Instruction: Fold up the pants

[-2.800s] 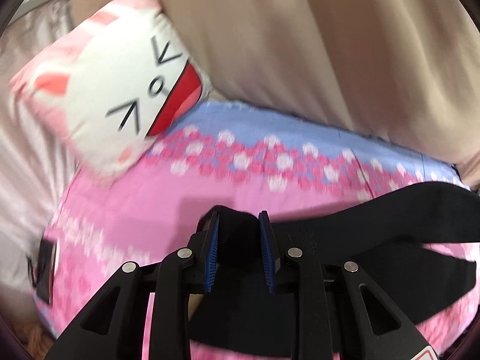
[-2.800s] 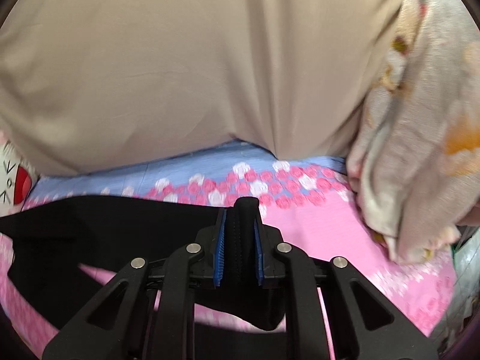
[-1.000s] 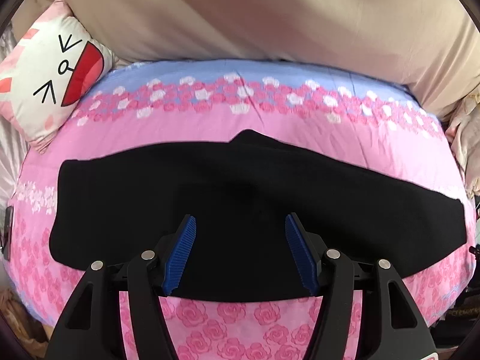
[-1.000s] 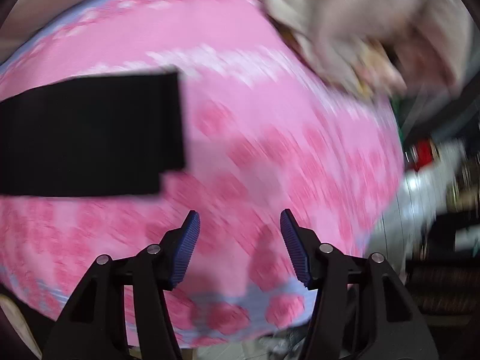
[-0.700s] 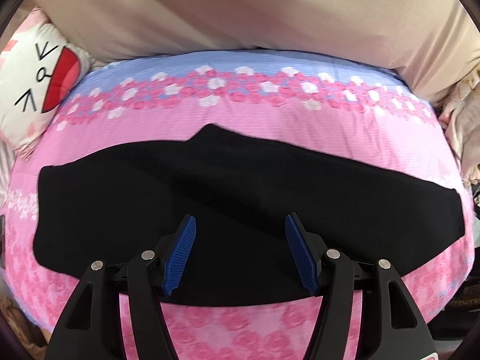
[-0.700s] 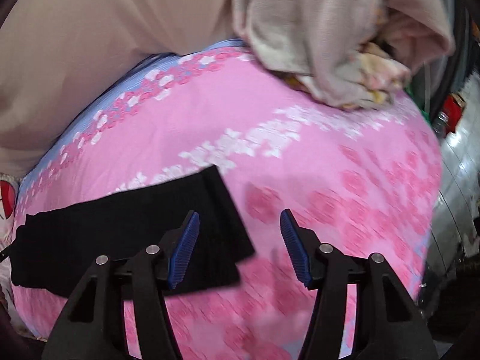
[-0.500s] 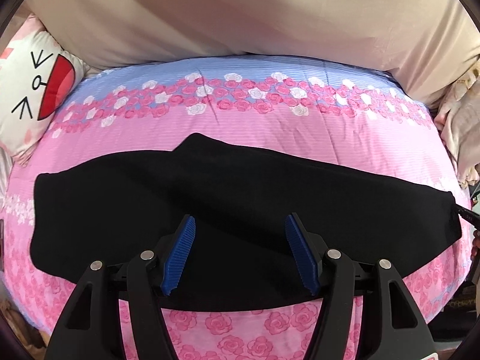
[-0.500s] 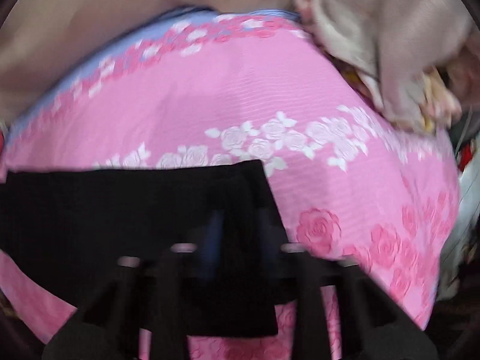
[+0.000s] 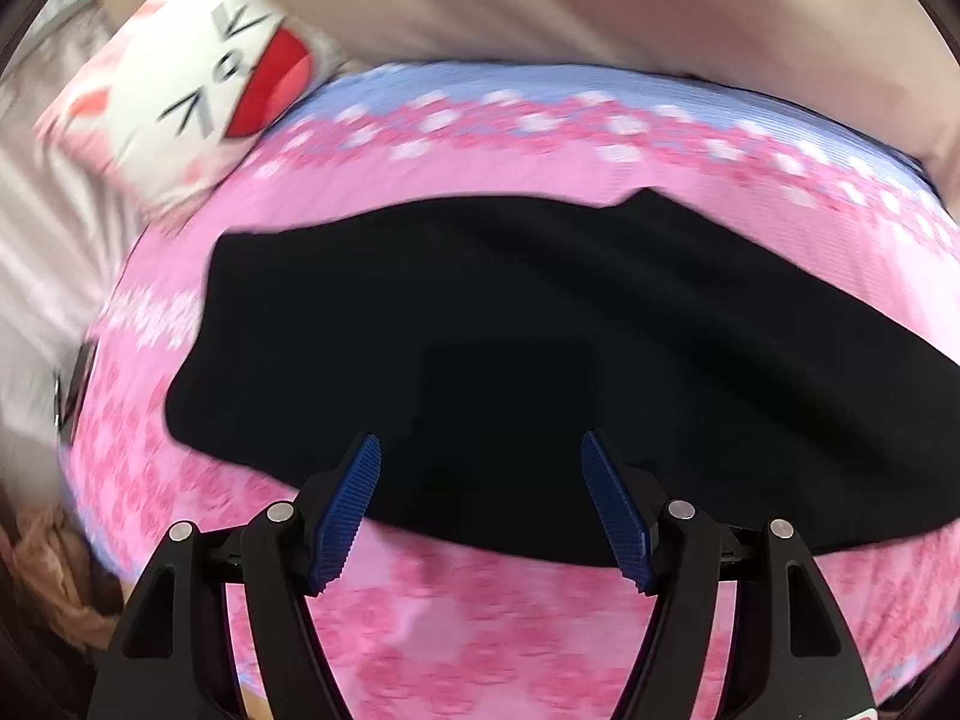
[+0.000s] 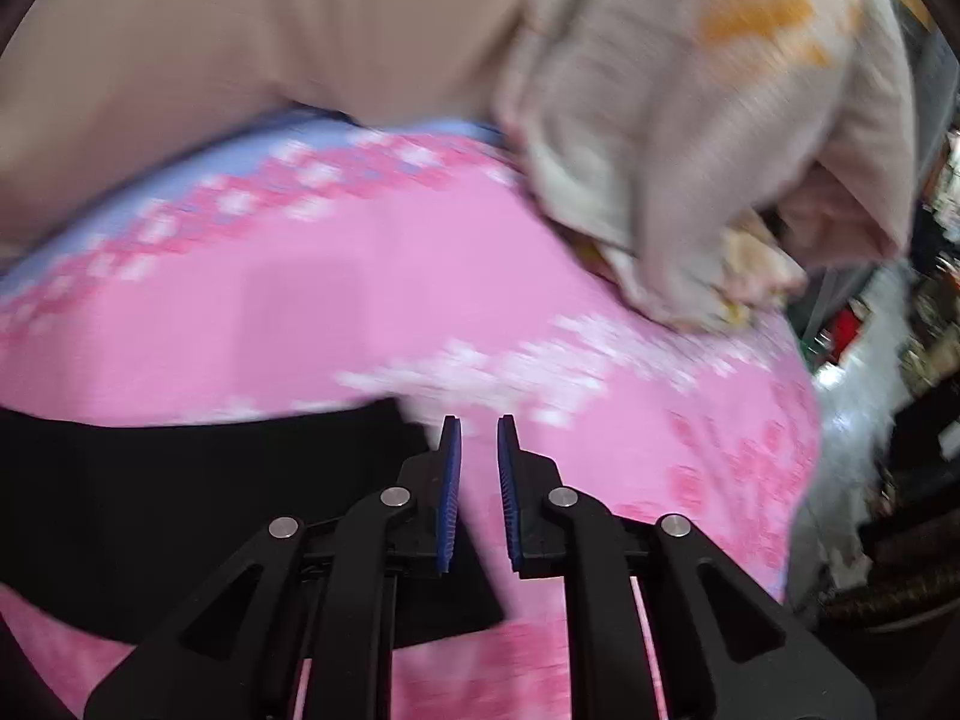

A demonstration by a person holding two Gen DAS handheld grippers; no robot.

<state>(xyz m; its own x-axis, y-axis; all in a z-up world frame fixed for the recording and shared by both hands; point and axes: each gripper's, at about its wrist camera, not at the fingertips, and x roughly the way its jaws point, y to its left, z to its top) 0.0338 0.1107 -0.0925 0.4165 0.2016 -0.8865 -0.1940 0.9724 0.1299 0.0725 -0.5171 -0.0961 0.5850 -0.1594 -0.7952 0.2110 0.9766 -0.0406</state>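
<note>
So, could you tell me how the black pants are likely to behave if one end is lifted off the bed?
The black pants lie flat and follow the curve of the pink bedspread, so they will probably drape limply rather than hold shape. They look thin, so likely light. The matte cloth should not slip much between the ribbed blue pads.

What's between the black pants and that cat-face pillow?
Only pink flowered bedsheet: in the left wrist view, nothing else separates the black pants from the cat-face pillow.
</note>
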